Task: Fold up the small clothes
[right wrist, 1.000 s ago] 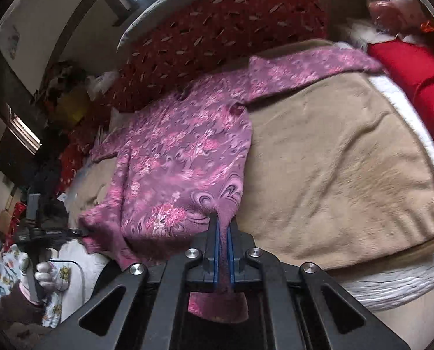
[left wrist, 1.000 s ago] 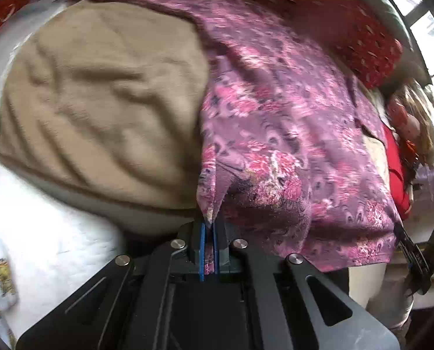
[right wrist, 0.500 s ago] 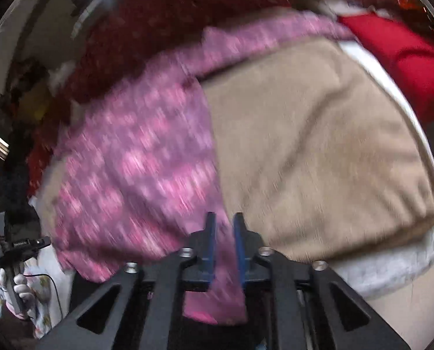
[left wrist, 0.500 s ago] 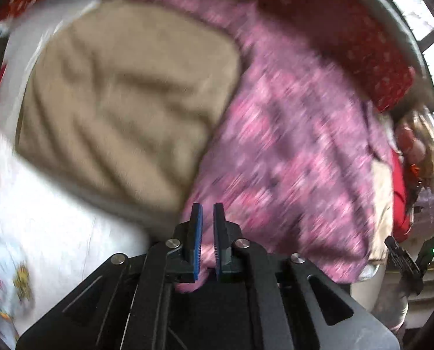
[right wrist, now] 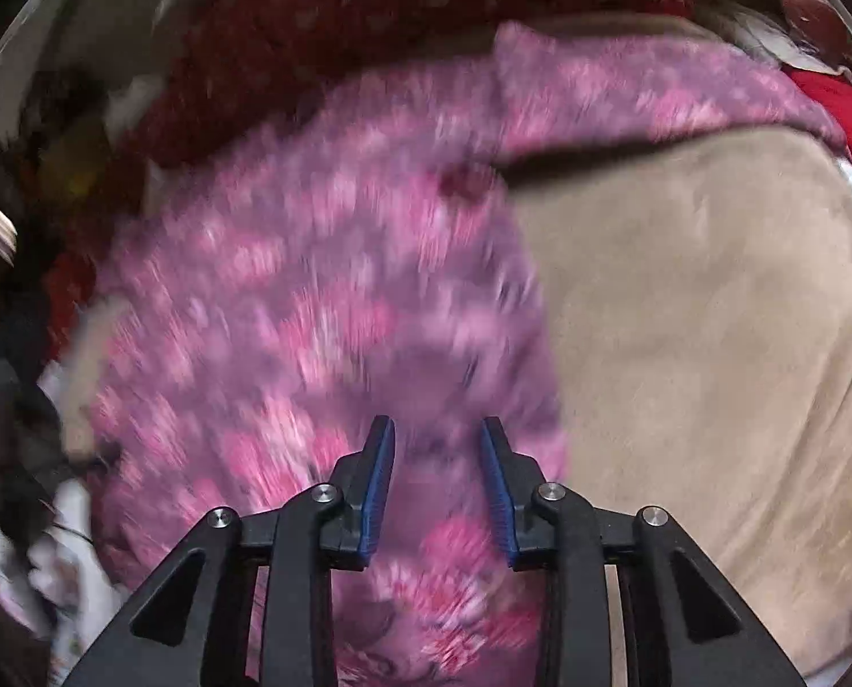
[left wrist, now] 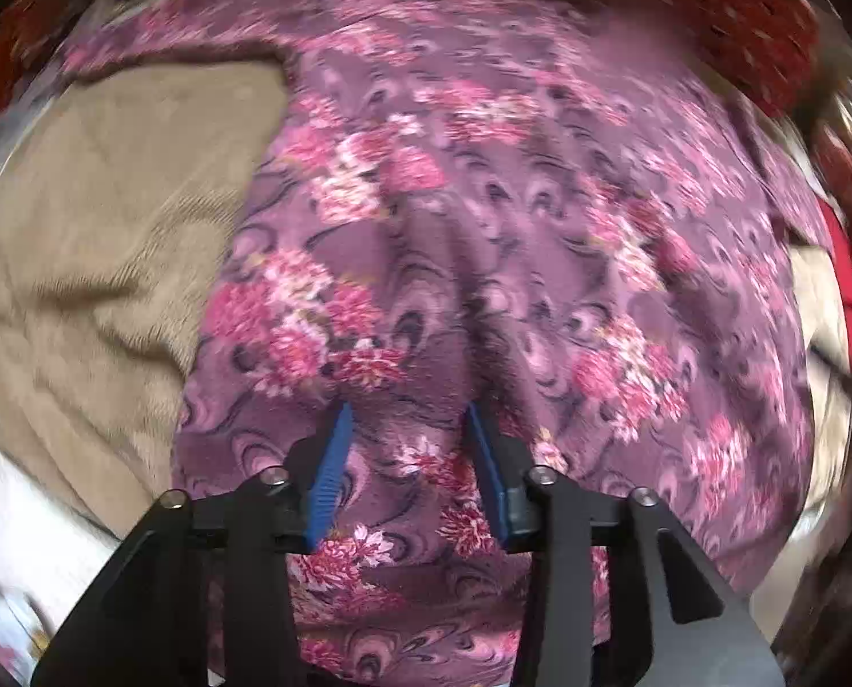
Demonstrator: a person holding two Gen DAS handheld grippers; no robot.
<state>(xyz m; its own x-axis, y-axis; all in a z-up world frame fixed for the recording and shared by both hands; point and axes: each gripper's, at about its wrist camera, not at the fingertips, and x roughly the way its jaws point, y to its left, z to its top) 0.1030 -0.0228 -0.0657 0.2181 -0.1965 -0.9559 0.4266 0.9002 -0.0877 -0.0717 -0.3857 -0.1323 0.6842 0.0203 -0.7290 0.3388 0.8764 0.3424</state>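
A tan blanket [left wrist: 99, 217] is covering the bed, and a red patterned cushion [right wrist: 426, 17] is lying along its far edge. The purple floral top [left wrist: 511, 240] is lying spread flat across the blanket, taking up most of the left wrist view; in the right wrist view, which is blurred, one sleeve is reaching out along the far edge of the blanket toward a red cloth [right wrist: 837, 109] at the right.

The left gripper [left wrist: 408, 418] is pointing steeply down over the near part of the top. Its jaws have just been opening and are now standing partly apart, with the cloth showing flat beneath the gap and no fold pinched between the blue pads [left wrist: 328, 475].

The right gripper [right wrist: 437, 426] is hanging over the top's near corner, just beside the edge where purple meets tan. Its jaws have also just been opening, to a narrower gap, and the cloth is lying loose under them, gripped by neither pad.
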